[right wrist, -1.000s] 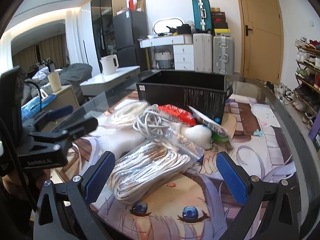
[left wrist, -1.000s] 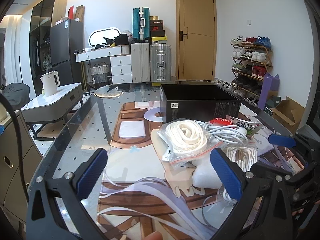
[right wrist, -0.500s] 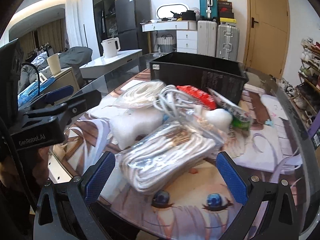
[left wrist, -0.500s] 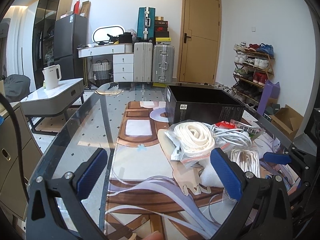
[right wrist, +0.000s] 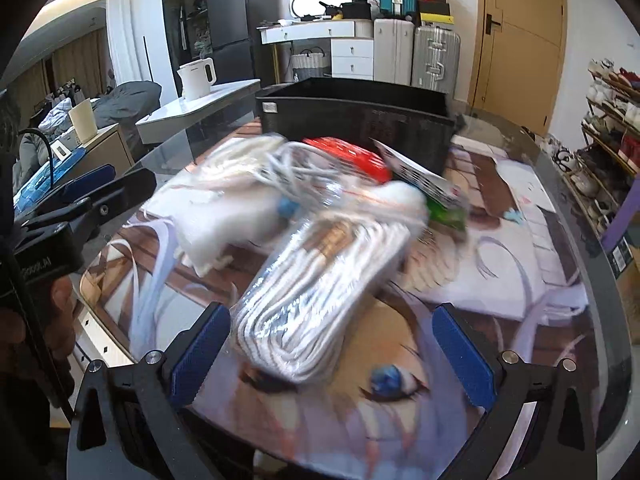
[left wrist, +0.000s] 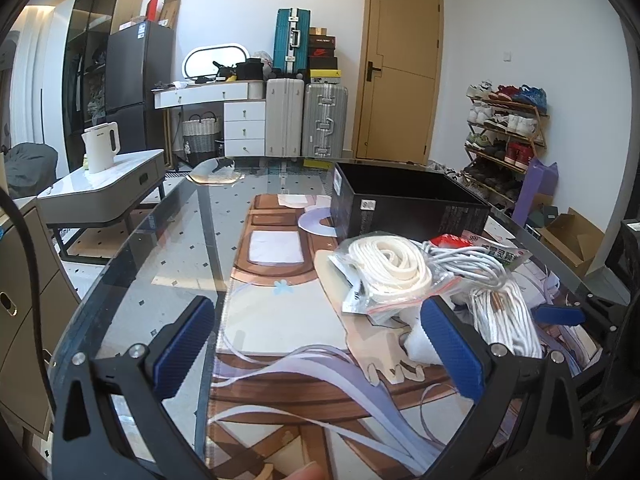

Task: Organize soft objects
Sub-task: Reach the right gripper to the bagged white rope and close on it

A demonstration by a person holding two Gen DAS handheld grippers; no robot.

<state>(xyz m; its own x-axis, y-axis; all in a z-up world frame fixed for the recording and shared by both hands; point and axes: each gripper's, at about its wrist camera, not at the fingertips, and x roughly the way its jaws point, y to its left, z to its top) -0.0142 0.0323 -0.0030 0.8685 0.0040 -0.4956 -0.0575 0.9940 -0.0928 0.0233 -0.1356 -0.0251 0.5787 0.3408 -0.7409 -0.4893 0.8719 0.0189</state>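
Note:
A pile of soft things lies on the printed mat in front of a black box (left wrist: 404,208) (right wrist: 356,120). It holds a clear bag of flat white strap (left wrist: 384,268), a loose white cable (left wrist: 472,264), a bag of white cord (right wrist: 320,292) (left wrist: 504,320), a white foam piece (right wrist: 228,220), a red packet (right wrist: 348,156) and a printed sachet (right wrist: 424,180). My left gripper (left wrist: 316,348) is open, left of the pile, with only mat between its pads. My right gripper (right wrist: 332,356) is open, its pads on either side of the near end of the cord bag.
The glass table (left wrist: 160,264) carries a printed mat (left wrist: 280,312). A low side table with a white kettle (left wrist: 102,146) stands to the left. Suitcases (left wrist: 304,120), a door and a shoe rack (left wrist: 504,132) line the far walls. A cardboard box (left wrist: 572,236) sits on the floor.
The right gripper has moved forward and down toward the cord bag, which now sits between its pads. The left gripper has pulled back and drifted left of the pile.

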